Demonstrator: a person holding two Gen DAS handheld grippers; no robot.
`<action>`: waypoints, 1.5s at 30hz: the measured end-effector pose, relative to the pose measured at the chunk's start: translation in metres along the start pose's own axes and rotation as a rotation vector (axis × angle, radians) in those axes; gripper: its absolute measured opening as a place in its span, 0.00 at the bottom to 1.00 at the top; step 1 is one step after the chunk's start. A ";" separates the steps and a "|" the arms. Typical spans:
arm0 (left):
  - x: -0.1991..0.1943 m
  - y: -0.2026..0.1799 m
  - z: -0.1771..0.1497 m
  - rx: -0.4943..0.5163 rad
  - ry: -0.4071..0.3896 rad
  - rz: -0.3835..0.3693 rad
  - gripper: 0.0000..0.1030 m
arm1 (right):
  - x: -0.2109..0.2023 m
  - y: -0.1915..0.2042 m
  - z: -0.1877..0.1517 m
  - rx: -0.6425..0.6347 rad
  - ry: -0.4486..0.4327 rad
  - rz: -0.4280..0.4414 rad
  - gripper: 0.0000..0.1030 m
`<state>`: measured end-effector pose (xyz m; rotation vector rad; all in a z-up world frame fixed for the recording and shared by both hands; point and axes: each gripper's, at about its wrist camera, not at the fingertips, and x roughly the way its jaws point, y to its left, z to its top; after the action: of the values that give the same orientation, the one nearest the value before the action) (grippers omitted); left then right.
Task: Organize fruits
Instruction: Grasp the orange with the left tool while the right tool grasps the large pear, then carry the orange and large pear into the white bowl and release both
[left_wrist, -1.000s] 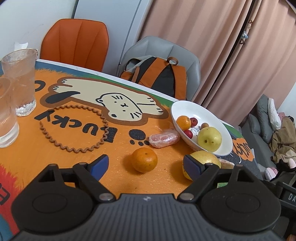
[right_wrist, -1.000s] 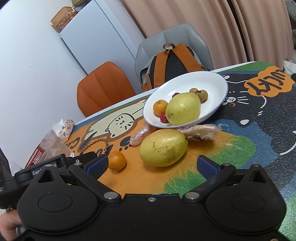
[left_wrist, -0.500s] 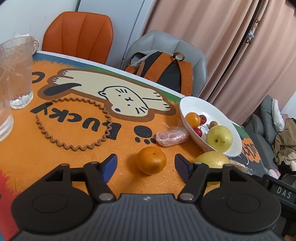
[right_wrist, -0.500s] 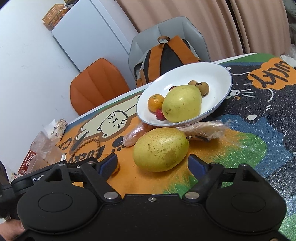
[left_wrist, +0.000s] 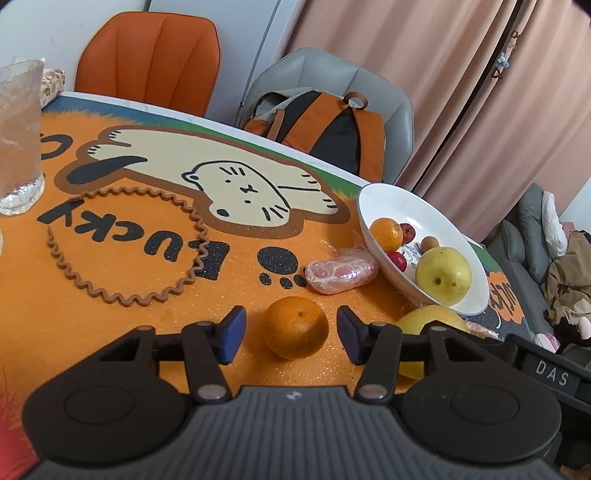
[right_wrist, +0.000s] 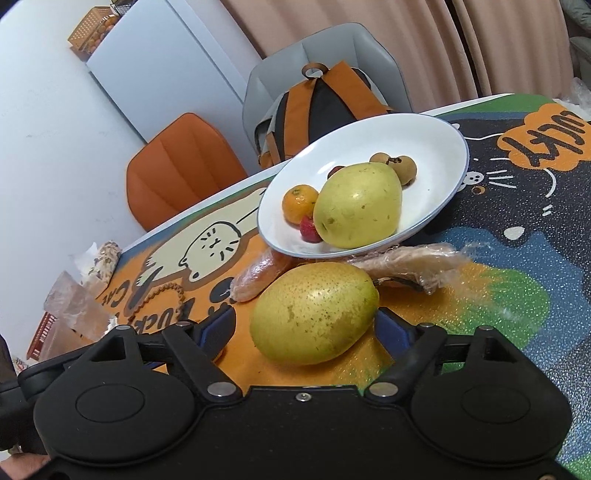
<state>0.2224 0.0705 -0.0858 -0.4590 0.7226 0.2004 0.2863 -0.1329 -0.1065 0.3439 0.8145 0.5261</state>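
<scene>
A loose orange lies on the orange cat mat between the open pads of my left gripper, with small gaps on both sides. A big yellow-green mango lies on the mat between the open pads of my right gripper; it also shows in the left wrist view. Whether the right pads touch the mango I cannot tell. The white bowl behind it holds a yellow pear, an orange, a red fruit and brown longans. The bowl also shows in the left wrist view.
Two plastic-wrapped pieces lie by the bowl, one pink and one brown. A brown bead ring and a glass are at the left. Behind the table stand an orange chair and a grey chair with a backpack.
Both grippers moved forward and narrowed. The left now brackets the orange; the right now brackets the mango.
</scene>
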 end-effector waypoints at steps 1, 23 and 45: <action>0.001 0.000 0.000 -0.002 0.002 -0.002 0.50 | 0.001 0.000 0.001 0.001 0.001 -0.003 0.80; 0.008 -0.005 -0.005 0.002 0.006 -0.009 0.39 | 0.005 -0.004 -0.007 0.010 0.002 0.012 0.72; -0.022 -0.034 0.002 0.044 -0.048 -0.042 0.38 | -0.043 -0.009 0.004 -0.032 -0.071 0.040 0.70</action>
<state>0.2183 0.0413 -0.0581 -0.4259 0.6689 0.1549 0.2681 -0.1650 -0.0830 0.3485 0.7308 0.5605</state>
